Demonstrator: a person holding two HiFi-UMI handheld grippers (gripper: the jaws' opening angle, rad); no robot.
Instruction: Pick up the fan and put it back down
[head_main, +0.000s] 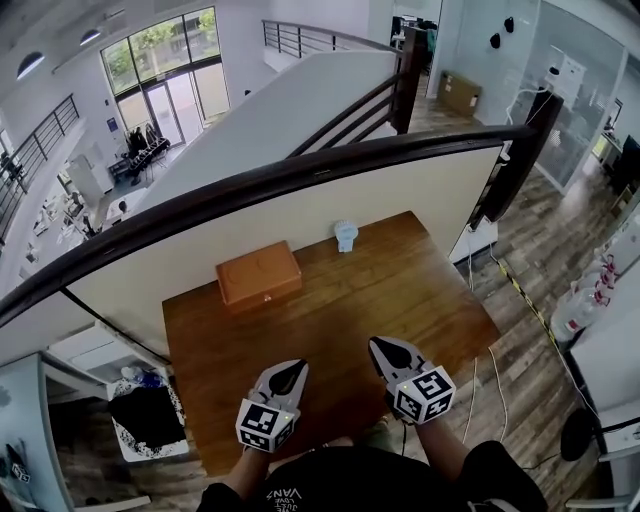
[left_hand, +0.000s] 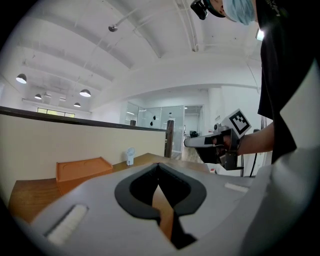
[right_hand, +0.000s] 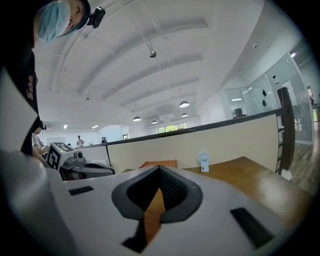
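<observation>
Closest to the person are the two tools, both on the near side of the orange box (head_main: 259, 273), over the near edge of the wooden table (head_main: 420, 300). The left gripper (head_main: 298, 365) is a little to the right of the box. Its jaws are pressed together and hold nothing. The right gripper (head_main: 376, 343) is further to the right of the box. Its jaws are pressed together too, with nothing in them. Both point away from the person, across the table.

Next comes the box itself, lying flat on the wood.

Past the box, and to its right, stands the little white fan (head_main: 346, 235). It is upright on its base, just in front of the cream wall (head_main: 300, 215). It is apart from the box, not touching it.

The fan is ahead, about between the two tools, but I think the right gripper is nearer to it. From that tool the fan lies ahead and a bit to the left. The fan is tall, not wide, so the jaws would have to open first and then close in on it from its two sides
</observation>
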